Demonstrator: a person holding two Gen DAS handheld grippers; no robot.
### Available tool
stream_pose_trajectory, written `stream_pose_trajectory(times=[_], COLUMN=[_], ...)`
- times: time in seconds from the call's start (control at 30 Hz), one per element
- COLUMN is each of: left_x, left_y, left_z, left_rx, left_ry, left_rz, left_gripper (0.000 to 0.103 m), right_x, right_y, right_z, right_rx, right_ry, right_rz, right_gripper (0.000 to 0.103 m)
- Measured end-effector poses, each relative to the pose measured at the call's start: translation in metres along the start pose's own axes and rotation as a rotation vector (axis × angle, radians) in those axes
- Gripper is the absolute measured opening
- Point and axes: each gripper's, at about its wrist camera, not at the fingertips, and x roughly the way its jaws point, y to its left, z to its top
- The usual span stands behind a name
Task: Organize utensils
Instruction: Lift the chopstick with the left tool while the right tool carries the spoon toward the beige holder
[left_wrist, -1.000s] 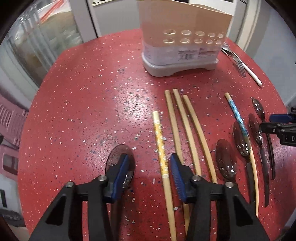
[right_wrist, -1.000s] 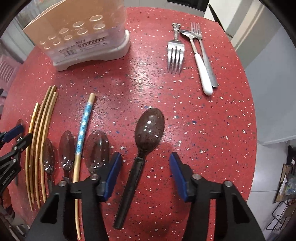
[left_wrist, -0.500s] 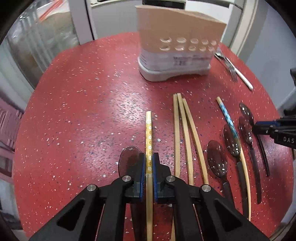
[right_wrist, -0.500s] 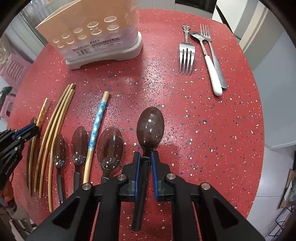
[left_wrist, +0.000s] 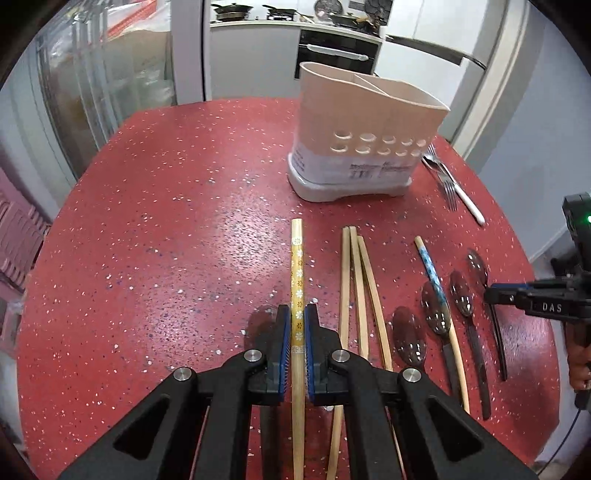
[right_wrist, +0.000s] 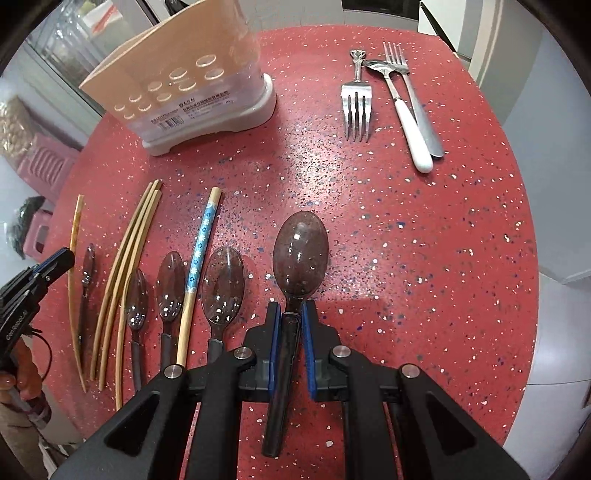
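- The left gripper (left_wrist: 298, 347), gaping a second ago, has clenched onto the yellow flower-printed bamboo chopstick (left_wrist: 297, 273), whose free end points to 12 o'clock in the left wrist view.
- The right gripper (right_wrist: 291, 347) has likewise gone from released to grasping: its blue pads (right_wrist: 274, 350) pinch the neck of the dark translucent plastic spoon (right_wrist: 300, 254), the bowl lying ahead at 12 o'clock.
- Both views now look down from higher than half a second ago, so each piece appears to have come up off the red speckled round table (left_wrist: 166, 229); contact under the grippers is hidden.
- The beige perforated utensil holder with a grey base (left_wrist: 364, 136) stands at 1 o'clock from the left gripper, and at 11 o'clock (right_wrist: 192, 88) from the right one; its compartments look empty from here.
- Meaning: the pick-up step seems done for two items, and the carry to the holder comes next.
- Three plain bamboo chopsticks (left_wrist: 356, 280), a blue-patterned chopstick (right_wrist: 201, 243), further dark spoons (right_wrist: 223, 284) and the metal forks (right_wrist: 356, 107) at 1 o'clock lie unsorted.
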Motion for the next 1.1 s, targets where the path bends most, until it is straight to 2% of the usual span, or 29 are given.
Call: stream_pose_trajectory(times=[0.23,0.43,0.77,1.1], left_x=[-0.014,-0.040,-0.087,-0.121], left_y=[0.014,0.007,-0.013,-0.013], left_z=[0.007,0.019,0.045,0.067], left_rx=[-0.074,-0.107,-0.091,-0.100], left_ry=[-0.047,-0.149,-0.299,-0.385], left_rz=[-0.015,-0.024,-0.067,-0.084], left_gripper=[0.030,0.030,0.030,0.030], right_x=[-0.019,-0.057,-0.110,-0.139], right_y=[-0.007,-0.006,0.016,0.043], right_z=[-0.003,-0.004,0.008,0.037], right_rx=[0.013,-0.010,-0.040,-0.083], right_ry=[-0.041,-0.138,-0.278,-0.357], right_rz=[0.036,0.077,0.145,0.172], right_gripper=[0.013,0.013,0.013,0.013])
